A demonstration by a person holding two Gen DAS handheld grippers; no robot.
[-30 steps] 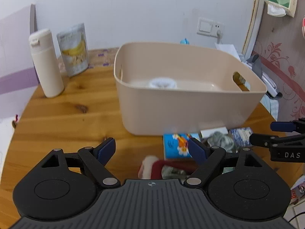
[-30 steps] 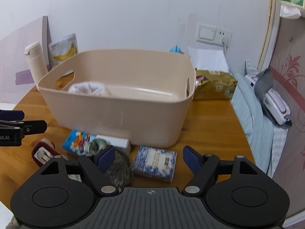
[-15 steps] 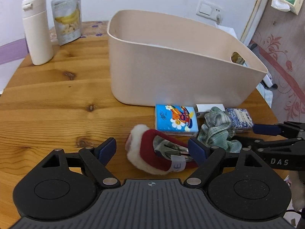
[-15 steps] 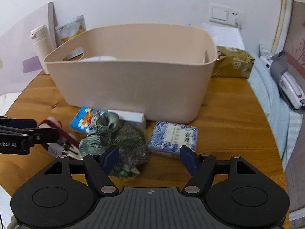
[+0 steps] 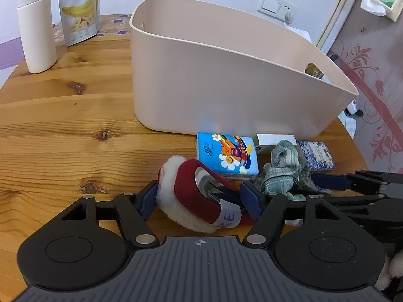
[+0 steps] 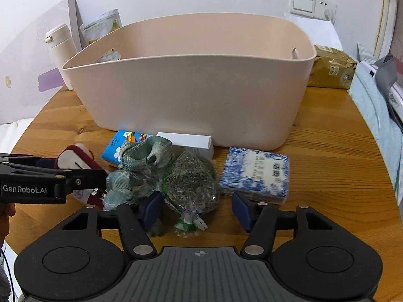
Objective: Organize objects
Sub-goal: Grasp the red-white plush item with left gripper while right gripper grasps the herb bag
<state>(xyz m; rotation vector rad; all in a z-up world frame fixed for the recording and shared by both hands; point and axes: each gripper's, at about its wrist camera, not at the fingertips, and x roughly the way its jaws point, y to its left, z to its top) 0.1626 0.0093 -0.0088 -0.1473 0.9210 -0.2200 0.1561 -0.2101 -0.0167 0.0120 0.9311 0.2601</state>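
My left gripper (image 5: 199, 198) is closing around the red fleece-lined slipper (image 5: 199, 201), pads at its sides, contact unclear. My right gripper (image 6: 196, 207) is closing with the clear bag of dried herbs (image 6: 191, 178) between the pads, not yet pressed. Both items lie on the wooden table (image 5: 63, 125) near the beige tub (image 5: 226, 88), among the cartoon tissue pack (image 5: 226, 154) and blue-patterned pack (image 6: 255, 172).

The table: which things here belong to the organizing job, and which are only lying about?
Job: beige bin, red fleece slipper between the closing left gripper, herb bag between the closing right gripper, tissue packs.
Lying about: white bottle, banana snack pouch.
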